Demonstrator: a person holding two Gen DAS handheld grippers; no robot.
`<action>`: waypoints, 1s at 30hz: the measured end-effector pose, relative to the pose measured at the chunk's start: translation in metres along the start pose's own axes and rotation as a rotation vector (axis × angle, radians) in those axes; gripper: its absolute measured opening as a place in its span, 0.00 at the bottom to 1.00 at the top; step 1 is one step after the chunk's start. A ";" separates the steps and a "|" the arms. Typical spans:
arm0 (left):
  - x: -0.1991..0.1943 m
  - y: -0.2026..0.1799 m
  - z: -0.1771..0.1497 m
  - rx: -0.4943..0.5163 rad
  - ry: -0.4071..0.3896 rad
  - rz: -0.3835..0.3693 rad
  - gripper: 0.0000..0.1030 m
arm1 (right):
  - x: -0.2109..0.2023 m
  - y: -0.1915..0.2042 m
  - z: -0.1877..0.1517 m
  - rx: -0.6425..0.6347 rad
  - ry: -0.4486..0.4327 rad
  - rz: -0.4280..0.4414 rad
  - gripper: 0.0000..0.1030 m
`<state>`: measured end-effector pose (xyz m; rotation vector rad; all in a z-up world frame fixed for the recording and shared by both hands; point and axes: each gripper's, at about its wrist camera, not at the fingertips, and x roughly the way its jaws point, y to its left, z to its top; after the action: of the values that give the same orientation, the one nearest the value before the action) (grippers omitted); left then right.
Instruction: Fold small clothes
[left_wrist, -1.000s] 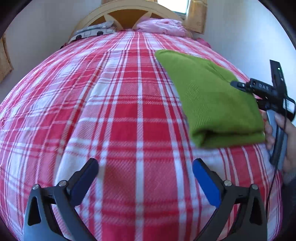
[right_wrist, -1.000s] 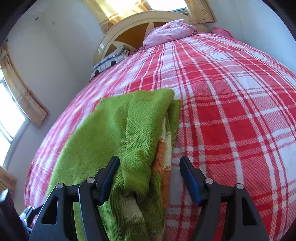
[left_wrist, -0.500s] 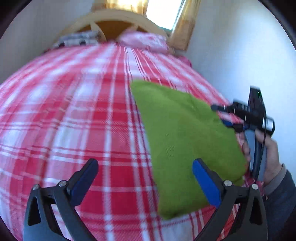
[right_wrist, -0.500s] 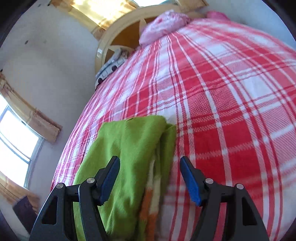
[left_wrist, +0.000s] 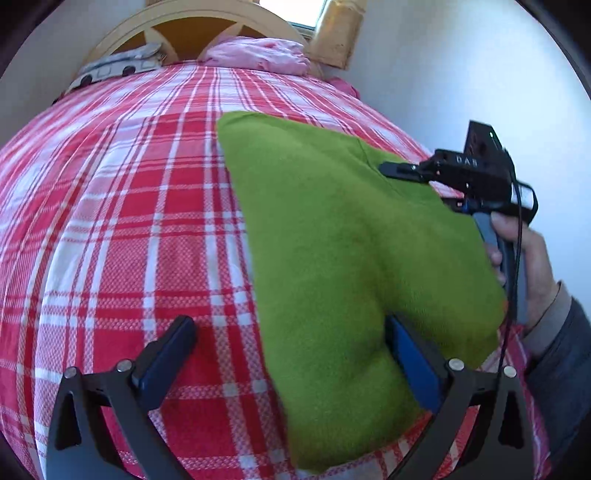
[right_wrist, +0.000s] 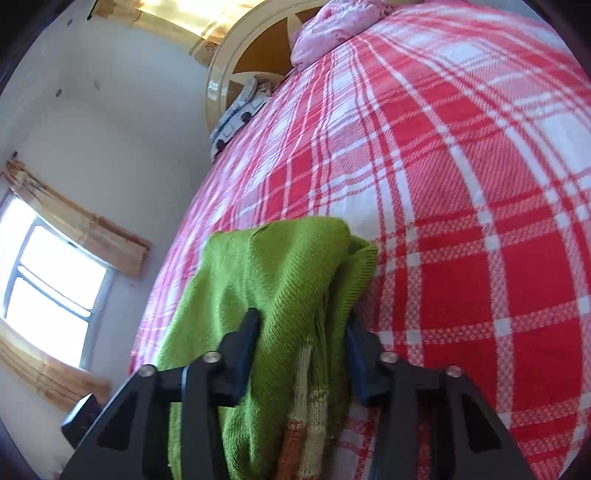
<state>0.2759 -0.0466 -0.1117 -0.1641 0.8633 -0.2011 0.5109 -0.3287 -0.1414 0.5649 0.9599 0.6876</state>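
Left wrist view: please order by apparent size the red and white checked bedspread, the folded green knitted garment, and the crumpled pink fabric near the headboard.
1. Red and white checked bedspread: largest.
2. Folded green knitted garment.
3. Crumpled pink fabric: smallest, but it lies farthest from the camera, so its true size is unsure.

A bed (left_wrist: 122, 229) fills most of the room, spread with a red, pink and white plaid cover. At its head stands a rounded, cream-coloured headboard (right_wrist: 221, 70) with spoke-like bars over a dark orange panel. Against the headboard lie a crumpled pink pillow (left_wrist: 258, 55) and, beside it, a grey-and-white patterned pillow (right_wrist: 240, 107). The walls (right_wrist: 122, 155) are plain white. Above the headboard a window lets in bright daylight, flanked by yellowish curtains (left_wrist: 336, 33). On the wall beside the bed, a second window (right_wrist: 51, 280) glows brightly, with a short tan valance above and more tan cloth below.
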 end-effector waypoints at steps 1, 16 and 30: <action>-0.001 -0.001 -0.001 0.009 0.002 -0.002 1.00 | 0.001 0.000 0.000 0.002 0.003 0.005 0.39; -0.017 -0.023 -0.005 0.137 -0.029 -0.032 0.48 | -0.002 0.030 -0.010 -0.118 -0.066 -0.145 0.29; -0.072 -0.012 -0.018 0.155 -0.051 -0.025 0.40 | -0.008 0.095 -0.039 -0.188 -0.074 -0.124 0.26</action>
<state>0.2152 -0.0421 -0.0682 -0.0348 0.7915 -0.2851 0.4475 -0.2675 -0.0886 0.3594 0.8433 0.6336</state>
